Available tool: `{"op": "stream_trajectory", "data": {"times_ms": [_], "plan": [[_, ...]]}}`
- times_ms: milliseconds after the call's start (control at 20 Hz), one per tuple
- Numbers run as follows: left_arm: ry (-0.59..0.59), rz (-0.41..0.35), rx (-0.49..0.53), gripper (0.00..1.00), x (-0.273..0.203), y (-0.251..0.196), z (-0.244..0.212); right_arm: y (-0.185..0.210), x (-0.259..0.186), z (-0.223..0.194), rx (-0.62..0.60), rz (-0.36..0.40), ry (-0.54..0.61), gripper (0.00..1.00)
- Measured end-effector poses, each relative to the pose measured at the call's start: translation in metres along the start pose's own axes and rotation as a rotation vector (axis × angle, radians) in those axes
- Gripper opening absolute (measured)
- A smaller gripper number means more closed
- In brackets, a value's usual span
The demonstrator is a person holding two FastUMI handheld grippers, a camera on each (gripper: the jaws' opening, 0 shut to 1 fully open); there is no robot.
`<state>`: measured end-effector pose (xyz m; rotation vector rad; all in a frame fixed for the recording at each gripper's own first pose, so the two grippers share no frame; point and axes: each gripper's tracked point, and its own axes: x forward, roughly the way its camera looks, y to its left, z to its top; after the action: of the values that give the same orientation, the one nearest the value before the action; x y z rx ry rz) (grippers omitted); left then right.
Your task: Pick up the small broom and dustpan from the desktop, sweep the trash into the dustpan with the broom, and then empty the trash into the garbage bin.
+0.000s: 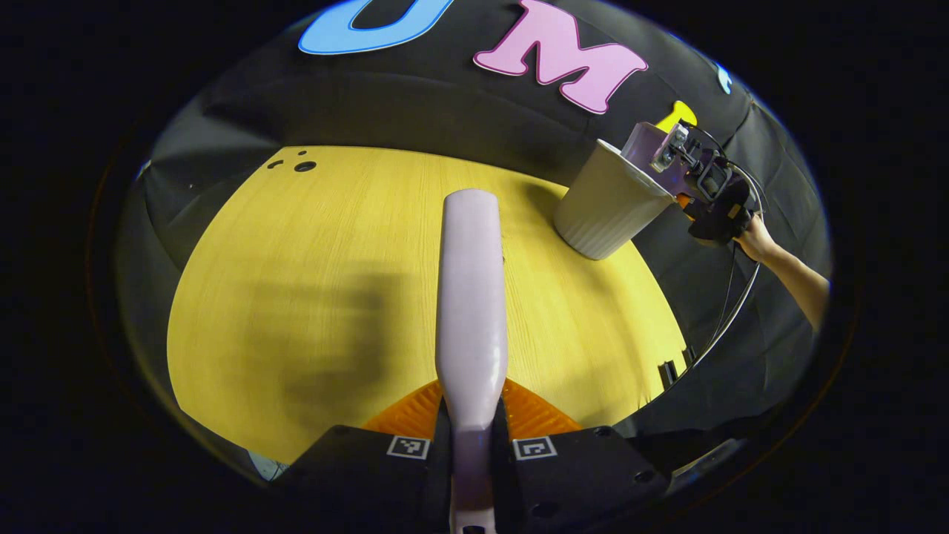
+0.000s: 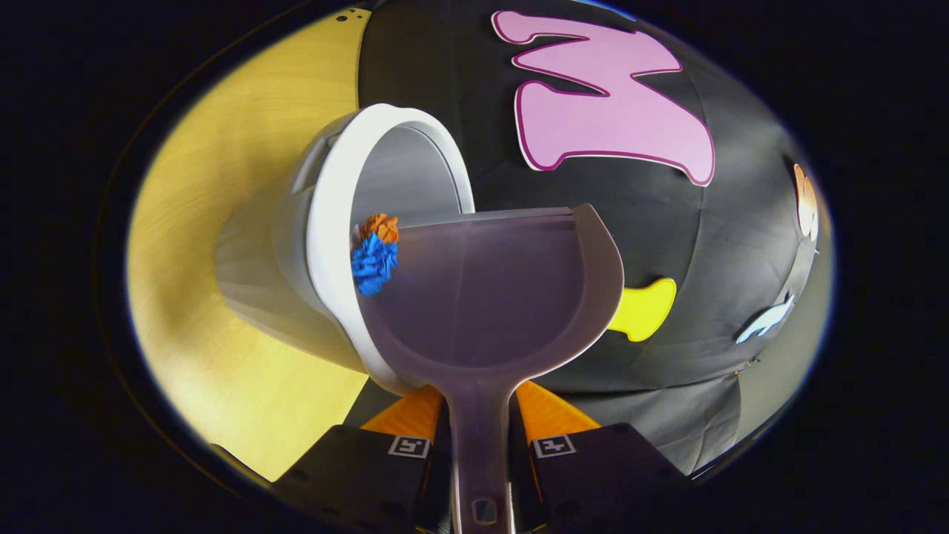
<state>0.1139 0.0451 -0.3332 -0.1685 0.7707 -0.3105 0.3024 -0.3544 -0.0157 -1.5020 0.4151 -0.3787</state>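
Note:
In the left gripper view my left gripper [image 1: 471,404] is shut on the pale broom [image 1: 471,297], which points straight ahead over the yellow desktop [image 1: 296,297]. Far right, a hand [image 1: 756,237] holds the other gripper [image 1: 704,185] with the dustpan [image 1: 643,144] tipped at the white bin [image 1: 608,204]. In the right gripper view my right gripper [image 2: 480,404] is shut on the handle of the translucent dustpan [image 2: 489,289]. Its lip reaches into the mouth of the bin [image 2: 326,245]. Crumpled blue paper [image 2: 373,263] and orange paper [image 2: 380,226] sit at the pan's left edge, inside the bin's rim.
The bin stands near the desktop's far right corner, against the black cloth wall. Small dark holes [image 1: 304,166] mark the desktop's far left. A cable [image 1: 730,311] hangs from the right hand's gripper beyond the table's right edge.

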Motion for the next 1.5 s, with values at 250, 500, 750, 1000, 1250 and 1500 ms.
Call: {"op": "stream_trajectory", "data": {"times_ms": [250, 500, 750, 1000, 1250, 1500], "plan": [[0.002, 0.011, 0.003, 0.27, -0.004, 0.013, -0.007, -0.001, 0.000, 0.000, -0.136, -0.034, -0.001, 0.35], [-0.012, 0.023, -0.014, 0.30, -0.003, 0.024, -0.005, 0.006, -0.001, -0.010, 0.115, 0.088, 0.063, 0.35], [-0.069, 0.063, -0.049, 0.27, -0.007, 0.033, 0.021, 0.001, -0.009, -0.010, 0.498, 0.201, 0.133, 0.35], [-0.101, 0.086, -0.022, 0.27, -0.013, 0.042, 0.035, -0.042, -0.025, 0.004, 0.923, 0.217, 0.064, 0.36], [-0.112, 0.087, -0.031, 0.27, -0.021, 0.040, 0.036, -0.041, -0.023, -0.002, 1.173, 0.323, 0.044, 0.36], [-0.102, 0.080, -0.038, 0.26, -0.024, 0.036, 0.025, -0.052, -0.017, 0.015, 1.579, 0.536, -0.031, 0.35]]}}
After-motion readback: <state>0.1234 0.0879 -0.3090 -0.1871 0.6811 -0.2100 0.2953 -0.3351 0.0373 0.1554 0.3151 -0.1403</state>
